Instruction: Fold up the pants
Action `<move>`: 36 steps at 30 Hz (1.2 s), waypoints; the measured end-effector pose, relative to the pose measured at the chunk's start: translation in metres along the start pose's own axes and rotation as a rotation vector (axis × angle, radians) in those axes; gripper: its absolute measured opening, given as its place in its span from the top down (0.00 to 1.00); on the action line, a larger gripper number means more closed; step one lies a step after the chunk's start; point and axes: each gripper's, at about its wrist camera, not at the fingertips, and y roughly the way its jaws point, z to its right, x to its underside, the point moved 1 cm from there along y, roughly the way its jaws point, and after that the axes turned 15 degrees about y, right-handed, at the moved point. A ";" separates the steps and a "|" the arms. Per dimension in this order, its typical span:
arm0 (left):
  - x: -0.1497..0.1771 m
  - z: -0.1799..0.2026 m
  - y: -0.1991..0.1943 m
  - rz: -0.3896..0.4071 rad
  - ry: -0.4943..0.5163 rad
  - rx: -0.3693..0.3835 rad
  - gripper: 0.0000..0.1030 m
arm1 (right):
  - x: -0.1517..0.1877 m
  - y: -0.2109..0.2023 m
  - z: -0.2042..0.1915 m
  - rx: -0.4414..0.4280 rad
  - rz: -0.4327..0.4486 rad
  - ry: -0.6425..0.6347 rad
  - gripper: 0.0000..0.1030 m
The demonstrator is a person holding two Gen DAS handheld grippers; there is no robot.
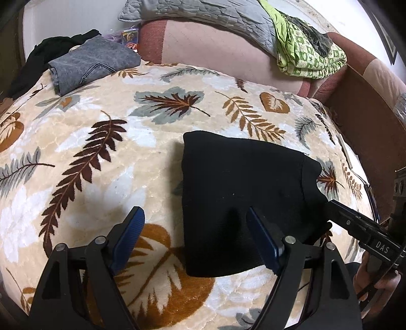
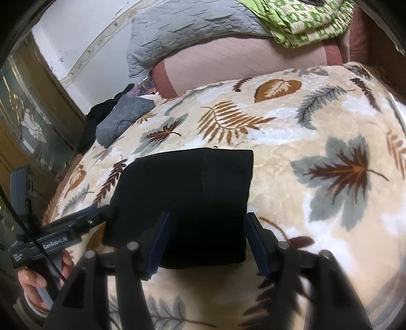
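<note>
Folded black pants (image 2: pixel 182 193) flat on bed, straddled by open right gripper (image 2: pixel 205 243).
Open left gripper (image 1: pixel 195 238) beside left edge; empty.

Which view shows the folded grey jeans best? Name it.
The left wrist view: the folded grey jeans lie large and unobstructed at the leaf-patterned blanket's far corner. The right wrist view shows them smaller, near its edge.

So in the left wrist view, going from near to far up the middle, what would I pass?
Left gripper → folded black pants → leaf blanket → pink cushion → grey quilt.
</note>
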 end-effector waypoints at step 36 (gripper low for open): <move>0.000 -0.020 0.021 -0.016 -0.072 0.078 0.18 | -0.005 0.031 0.018 0.012 -0.054 0.072 0.28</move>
